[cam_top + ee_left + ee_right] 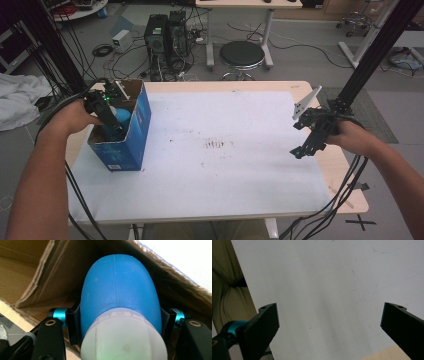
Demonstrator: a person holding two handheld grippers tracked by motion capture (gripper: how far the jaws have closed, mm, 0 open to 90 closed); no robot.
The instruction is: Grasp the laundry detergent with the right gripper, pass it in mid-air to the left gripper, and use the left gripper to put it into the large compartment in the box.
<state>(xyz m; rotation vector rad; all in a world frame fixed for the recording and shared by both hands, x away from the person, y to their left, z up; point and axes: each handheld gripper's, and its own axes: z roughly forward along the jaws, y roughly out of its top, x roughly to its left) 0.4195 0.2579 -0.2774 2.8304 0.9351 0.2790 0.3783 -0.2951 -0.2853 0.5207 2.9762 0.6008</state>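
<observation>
Currently left hand-held gripper (pixel 111 116) inside blue box (pixel 135 131), jaws pinching blue bottle (pixel 120 292) with white cap; looks like placing or pulling it. Right hand-held gripper (pixel 306 142) spread, idle over table (pixel 225 190). Next move likely needs clearing box walls

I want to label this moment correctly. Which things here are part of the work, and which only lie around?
In use:
- blue plastic bottle with white cap, clamped in left gripper
- open blue cardboard box
- right gripper, open, empty

Lying about:
- round black stool
- black computer towers
- white cloth

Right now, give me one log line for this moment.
left gripper: shut on blue bottle inside box | right gripper: open over white sheet
</observation>
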